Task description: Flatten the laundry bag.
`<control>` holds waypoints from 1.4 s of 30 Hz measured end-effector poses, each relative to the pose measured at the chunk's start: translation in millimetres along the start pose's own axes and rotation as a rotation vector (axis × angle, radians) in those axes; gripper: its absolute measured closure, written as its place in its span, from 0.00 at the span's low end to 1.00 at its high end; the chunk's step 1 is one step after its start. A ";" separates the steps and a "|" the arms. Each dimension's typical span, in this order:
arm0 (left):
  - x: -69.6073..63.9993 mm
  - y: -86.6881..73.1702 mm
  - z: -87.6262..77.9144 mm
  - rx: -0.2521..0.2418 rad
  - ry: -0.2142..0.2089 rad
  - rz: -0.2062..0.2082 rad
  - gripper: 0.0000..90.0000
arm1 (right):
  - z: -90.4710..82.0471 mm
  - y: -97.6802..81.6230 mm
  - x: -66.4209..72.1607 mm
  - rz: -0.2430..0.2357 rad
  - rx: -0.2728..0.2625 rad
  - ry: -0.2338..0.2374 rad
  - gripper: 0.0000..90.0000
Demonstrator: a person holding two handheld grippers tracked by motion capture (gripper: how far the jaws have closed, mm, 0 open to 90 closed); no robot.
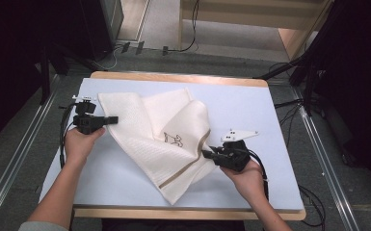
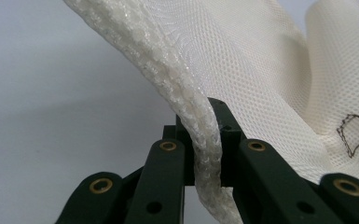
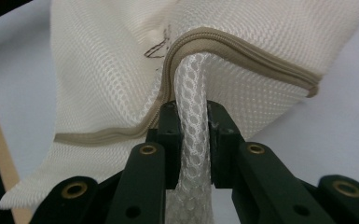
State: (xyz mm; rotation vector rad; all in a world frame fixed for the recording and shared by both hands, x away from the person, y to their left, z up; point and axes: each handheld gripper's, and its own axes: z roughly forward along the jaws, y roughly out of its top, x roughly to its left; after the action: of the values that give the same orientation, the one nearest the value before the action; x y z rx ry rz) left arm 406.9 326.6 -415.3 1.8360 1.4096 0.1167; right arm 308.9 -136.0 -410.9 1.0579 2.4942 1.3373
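Handling a cream mesh laundry bag (image 1: pixel 159 139) on the pale blue table (image 1: pixel 250 110), prob. spreading or folding it. Left gripper (image 1: pixel 112 119) clamped on the bag's thick left edge, seen pinched between both jaws in the left gripper view (image 2: pixel 205 140). Right gripper (image 1: pixel 207 154) gripping the bag near the tan zipper trim (image 3: pixel 242 46), mesh bunched up between the jaws in the right gripper view (image 3: pixel 191 116); pads look to be just touching, grip maybe loosening, hard to say. Bag lying diagonally mid-table, rumpled, upper right part folded over itself, small stitched logo (image 1: pixel 173 139) facing up. Done so far: both edges grasped, bag down on the table. Left, by judgement: pulling flat, smoothing the fold-over, squaring w/ the table edge. Roughly early to mid stage.
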 end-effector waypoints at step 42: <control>-17.2 -54.8 -56.0 0.045 0.004 0.028 0.49 | -24.9 8.6 -59.1 0.085 -0.081 -0.102 0.62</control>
State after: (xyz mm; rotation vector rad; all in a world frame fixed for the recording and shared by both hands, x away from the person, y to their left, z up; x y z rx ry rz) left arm 329.3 344.9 -405.7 1.8937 1.3996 0.1032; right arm 347.5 -187.1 -401.6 1.1953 2.3268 1.3574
